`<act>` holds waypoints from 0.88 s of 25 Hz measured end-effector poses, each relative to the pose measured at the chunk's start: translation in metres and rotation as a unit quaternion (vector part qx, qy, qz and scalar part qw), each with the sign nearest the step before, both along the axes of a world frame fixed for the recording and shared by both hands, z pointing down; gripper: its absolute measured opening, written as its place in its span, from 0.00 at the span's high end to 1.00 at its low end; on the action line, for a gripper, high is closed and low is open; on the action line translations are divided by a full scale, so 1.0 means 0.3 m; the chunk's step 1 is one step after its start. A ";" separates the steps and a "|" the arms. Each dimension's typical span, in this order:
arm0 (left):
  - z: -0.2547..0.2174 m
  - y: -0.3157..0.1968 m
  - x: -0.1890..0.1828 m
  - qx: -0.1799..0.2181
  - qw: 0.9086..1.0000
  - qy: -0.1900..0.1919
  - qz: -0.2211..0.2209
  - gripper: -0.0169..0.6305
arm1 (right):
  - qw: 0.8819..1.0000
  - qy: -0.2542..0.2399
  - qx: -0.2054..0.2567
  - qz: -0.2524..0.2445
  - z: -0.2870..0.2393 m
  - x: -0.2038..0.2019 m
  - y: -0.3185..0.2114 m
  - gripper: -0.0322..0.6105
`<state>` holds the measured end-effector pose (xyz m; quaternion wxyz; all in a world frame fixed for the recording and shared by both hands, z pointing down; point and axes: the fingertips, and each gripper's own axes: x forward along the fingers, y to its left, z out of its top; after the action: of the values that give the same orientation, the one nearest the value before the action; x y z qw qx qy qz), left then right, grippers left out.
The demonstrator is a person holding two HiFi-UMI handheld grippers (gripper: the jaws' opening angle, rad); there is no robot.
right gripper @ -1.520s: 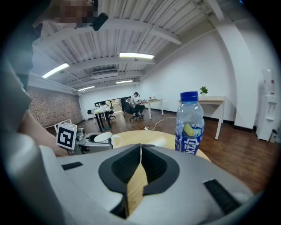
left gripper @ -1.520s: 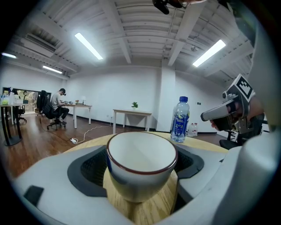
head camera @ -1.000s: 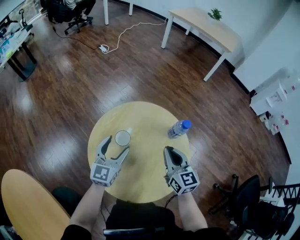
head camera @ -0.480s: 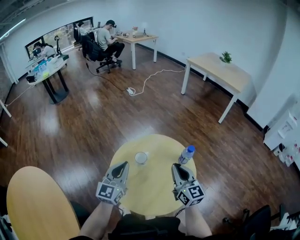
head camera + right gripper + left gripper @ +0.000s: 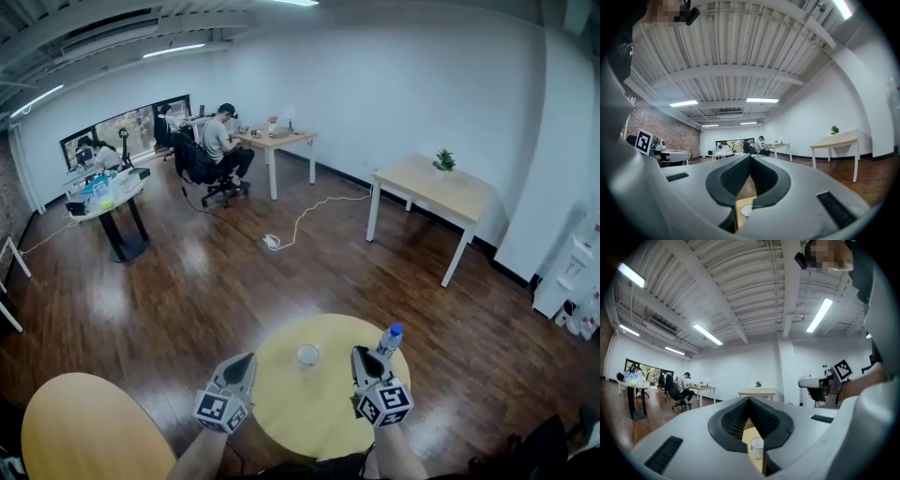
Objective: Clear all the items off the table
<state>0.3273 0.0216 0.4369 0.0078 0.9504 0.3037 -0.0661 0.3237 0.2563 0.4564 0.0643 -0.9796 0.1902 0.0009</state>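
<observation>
The round table (pale wood) carries a cup and a bottle.

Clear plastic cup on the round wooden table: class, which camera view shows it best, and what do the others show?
Head view: the clear plastic cup stands whole and unblocked on the round wooden table. Left gripper view catches its side beyond the jaws; right gripper view shows only its rim.

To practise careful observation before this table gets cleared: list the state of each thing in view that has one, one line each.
Cup: upright on the table.
Bottle: upright, blue cap on.
Left claw: shut, empty.
Right claw: shut, empty.
</observation>
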 end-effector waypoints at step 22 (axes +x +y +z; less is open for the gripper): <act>-0.025 -0.250 -0.005 -0.056 0.998 0.007 -0.037 0.97 | 0.999 0.023 -0.022 0.020 -0.061 0.020 -0.184 0.95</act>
<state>0.3257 -0.0535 0.4295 0.0562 0.9587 0.2641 -0.0896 0.3296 0.2011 0.4380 0.0384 -0.9842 0.1715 0.0201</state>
